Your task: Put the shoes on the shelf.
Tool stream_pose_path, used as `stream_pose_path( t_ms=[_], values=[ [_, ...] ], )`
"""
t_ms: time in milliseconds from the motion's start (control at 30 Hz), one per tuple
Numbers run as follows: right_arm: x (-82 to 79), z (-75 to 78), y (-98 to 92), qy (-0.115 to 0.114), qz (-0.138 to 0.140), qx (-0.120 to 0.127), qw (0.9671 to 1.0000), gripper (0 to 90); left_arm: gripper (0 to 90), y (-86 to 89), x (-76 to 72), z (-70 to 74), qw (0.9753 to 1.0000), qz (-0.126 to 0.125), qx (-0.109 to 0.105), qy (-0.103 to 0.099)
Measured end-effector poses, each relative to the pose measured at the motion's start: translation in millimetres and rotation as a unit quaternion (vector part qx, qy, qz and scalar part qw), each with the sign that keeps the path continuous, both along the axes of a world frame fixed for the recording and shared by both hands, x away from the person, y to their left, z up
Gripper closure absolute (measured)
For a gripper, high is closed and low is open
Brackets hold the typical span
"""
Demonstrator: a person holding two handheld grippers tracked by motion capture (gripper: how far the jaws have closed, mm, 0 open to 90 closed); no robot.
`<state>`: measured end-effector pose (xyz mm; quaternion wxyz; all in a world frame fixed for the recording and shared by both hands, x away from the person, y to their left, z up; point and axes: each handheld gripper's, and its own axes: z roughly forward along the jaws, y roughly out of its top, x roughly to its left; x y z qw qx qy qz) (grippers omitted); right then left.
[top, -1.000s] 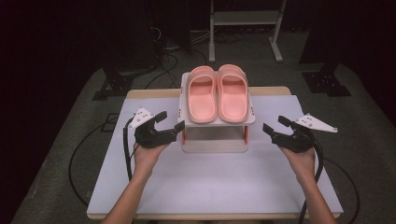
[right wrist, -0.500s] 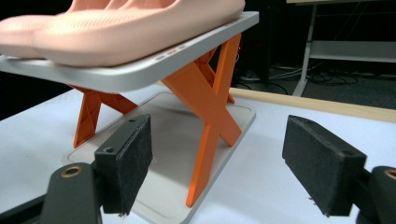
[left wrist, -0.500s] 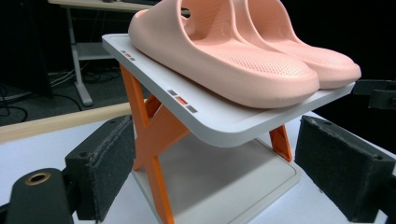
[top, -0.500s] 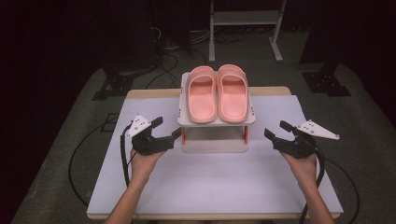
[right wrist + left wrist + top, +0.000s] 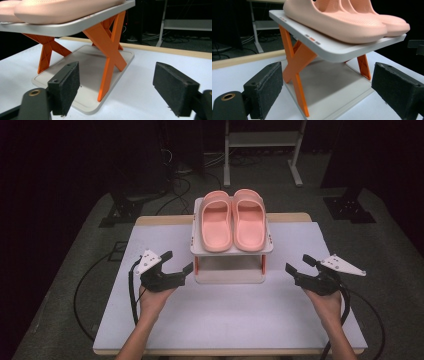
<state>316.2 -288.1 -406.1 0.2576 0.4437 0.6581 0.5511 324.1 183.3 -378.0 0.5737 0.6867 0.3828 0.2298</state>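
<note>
A pair of pink slippers point(image 5: 232, 220) lies side by side on the top shelf of a small white rack point(image 5: 198, 247) with orange X-shaped legs point(image 5: 297, 65), standing mid-table. My left gripper point(image 5: 177, 263) hovers open to the rack's left, jaws wide and empty, aimed at the rack's near left corner. My right gripper point(image 5: 299, 264) is open on the rack's right, a little farther off. The left gripper view has the slippers point(image 5: 337, 17) overhead and the lower shelf point(image 5: 332, 85) bare. In the right gripper view the orange legs point(image 5: 110, 50) and the base plate point(image 5: 87, 65) sit straight ahead.
The white tabletop point(image 5: 225, 320) has a wooden strip along its far edge point(image 5: 160, 220). Black cables point(image 5: 132, 290) trail from both grippers off the table. A metal stand point(image 5: 260, 145) and dark equipment feet sit on the floor behind.
Both grippers have drawn back toward the near edge and slightly outward from the rack, staying open. The slippers and rack have not moved.
</note>
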Motion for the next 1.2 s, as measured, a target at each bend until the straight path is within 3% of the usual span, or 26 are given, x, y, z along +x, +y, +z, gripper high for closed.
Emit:
stream_pose_path(
  t_ms=[200,300,367,567,967,1200],
  values=[
    [-5.4,-6.1,-4.3,-0.005,-0.008,0.006,0.9999,20.2,8.7,0.6,-2.5,-7.6,1.0000,0.000,0.005,0.003],
    [-7.6,-8.1,-5.8,0.003,-0.011,0.005,0.9999,20.0,8.1,0.5,-4.2,-10.4,1.0000,0.001,0.007,0.002],
    [-10.1,-9.7,-6.8,-0.009,-0.014,0.005,0.9998,20.1,8.1,0.5,-5.6,-11.9,1.0000,-0.001,0.009,0.002],
    [-16.8,-16.1,-9.8,0.003,-0.017,0.001,0.9999,20.4,6.6,-1.1,-9.5,-16.4,0.9999,0.000,0.011,-0.001],
    [-34.2,-29.6,-18.1,0.001,-0.027,0.006,0.9996,20.3,6.6,-4.3,-21.7,-29.8,1.0000,-0.005,0.006,-0.001],
    [-48.8,-37.0,-18.1,-0.012,-0.025,-0.005,0.9996,19.4,6.6,-3.2,-33.9,-46.4,0.9999,-0.003,-0.009,0.007]
  ],
)
